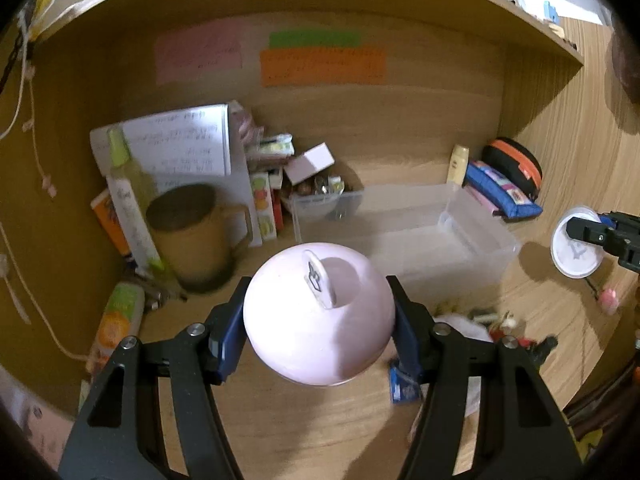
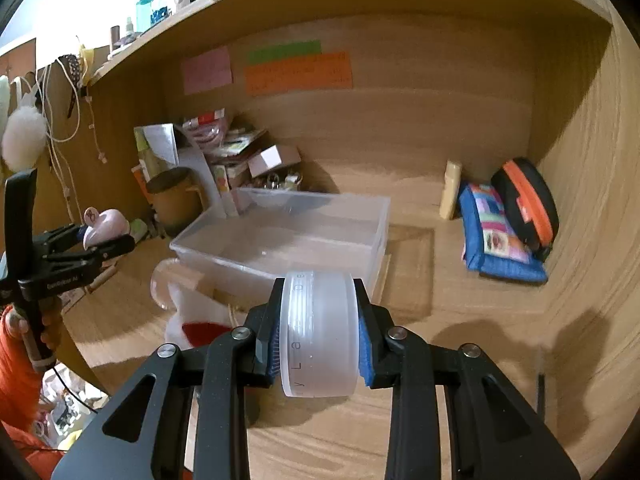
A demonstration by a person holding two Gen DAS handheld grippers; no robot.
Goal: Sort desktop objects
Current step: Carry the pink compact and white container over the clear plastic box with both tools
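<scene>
My left gripper (image 1: 319, 316) is shut on a round pink ball-shaped object (image 1: 316, 328) with a white tab on top, held above the desk in front of the clear plastic bin (image 1: 476, 240). It also shows in the right wrist view (image 2: 106, 228). My right gripper (image 2: 319, 332) is shut on a frosted white round jar (image 2: 319, 340), held on its edge in front of the clear bin (image 2: 360, 216). The jar also shows at the right of the left wrist view (image 1: 576, 248).
A brown mug (image 1: 196, 232), a green bottle (image 1: 128, 192), papers and small boxes crowd the back left. A smaller clear box of trinkets (image 1: 324, 200) sits behind the bin. A blue pouch (image 2: 500, 236), a black-orange case (image 2: 528, 204) and a cream tube (image 2: 450, 188) lie at the right. A white-red plush (image 2: 196, 320) lies in front.
</scene>
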